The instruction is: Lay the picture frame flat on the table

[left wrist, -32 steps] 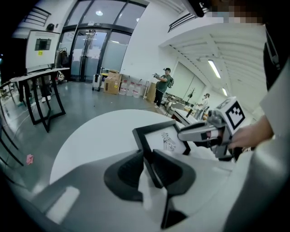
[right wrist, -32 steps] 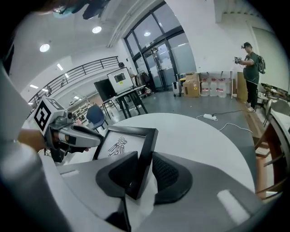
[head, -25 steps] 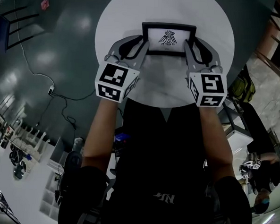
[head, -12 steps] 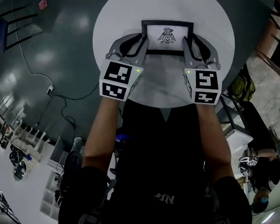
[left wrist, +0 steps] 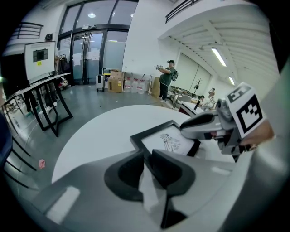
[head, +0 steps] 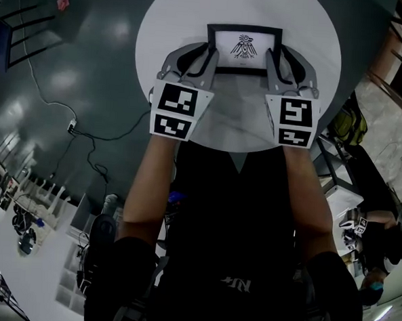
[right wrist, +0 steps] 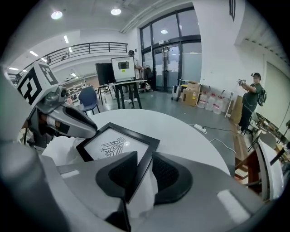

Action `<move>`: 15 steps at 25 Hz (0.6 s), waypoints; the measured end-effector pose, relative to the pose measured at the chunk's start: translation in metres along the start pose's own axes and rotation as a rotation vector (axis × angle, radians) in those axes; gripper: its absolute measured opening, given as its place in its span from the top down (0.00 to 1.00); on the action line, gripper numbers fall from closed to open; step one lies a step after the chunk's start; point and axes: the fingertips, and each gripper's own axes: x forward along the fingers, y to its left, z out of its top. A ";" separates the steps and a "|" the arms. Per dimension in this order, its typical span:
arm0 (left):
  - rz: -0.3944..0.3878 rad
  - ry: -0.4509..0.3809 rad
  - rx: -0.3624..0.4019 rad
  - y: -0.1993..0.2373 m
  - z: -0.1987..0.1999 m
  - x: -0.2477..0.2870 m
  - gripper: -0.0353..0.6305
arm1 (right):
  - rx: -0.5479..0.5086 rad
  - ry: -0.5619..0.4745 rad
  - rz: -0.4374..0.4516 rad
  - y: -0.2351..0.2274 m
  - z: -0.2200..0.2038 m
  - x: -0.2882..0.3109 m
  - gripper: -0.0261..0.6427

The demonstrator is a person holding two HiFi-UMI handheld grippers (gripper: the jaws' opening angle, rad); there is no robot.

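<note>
Both grippers and the picture frame (head: 244, 48) have shifted a little farther from me across the table (head: 196, 14) over the last second. The frame sits over the middle of the round white table, slightly toward its far side. Its glass faces up at me, showing a black bird drawing (head: 246, 46) on white paper. It looks leaned back rather than upright. I cannot tell whether its back touches the tabletop.

My left gripper (head: 209, 55) has its jaws closed on the frame's left edge. In the left gripper view the black rail (left wrist: 168, 141) runs straight into the narrow slot between the two pads (left wrist: 146, 156). My right gripper (head: 270, 59) is clamped the same way on the right edge, with the rail (right wrist: 118, 146) pinched between its pads (right wrist: 144, 158). The two grippers mirror each other on either side of the frame, and the frame is the only thing they hold.

Around the table lies a dark, glossy floor (head: 91, 61), with a cable (head: 87, 139) trailing across it on the left. Far off, past the table, a person (left wrist: 168, 74) stands near stacked boxes (left wrist: 115, 84).
</note>
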 end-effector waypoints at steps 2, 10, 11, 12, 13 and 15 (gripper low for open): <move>0.004 -0.005 -0.001 0.000 -0.001 0.000 0.86 | -0.002 0.003 -0.001 0.000 -0.001 0.000 0.80; 0.007 -0.077 -0.033 0.006 0.017 -0.019 0.82 | -0.013 -0.052 -0.008 0.006 0.020 -0.017 0.80; 0.006 -0.095 -0.027 0.006 0.024 -0.024 0.82 | -0.016 -0.067 -0.006 0.007 0.025 -0.020 0.80; 0.001 -0.113 -0.020 0.006 0.031 -0.030 0.82 | -0.019 -0.081 -0.003 0.010 0.031 -0.024 0.81; -0.006 -0.131 -0.014 0.005 0.037 -0.036 0.83 | -0.023 -0.097 0.000 0.013 0.037 -0.028 0.83; -0.023 -0.163 -0.005 0.001 0.051 -0.051 0.86 | -0.031 -0.130 0.005 0.020 0.053 -0.040 0.85</move>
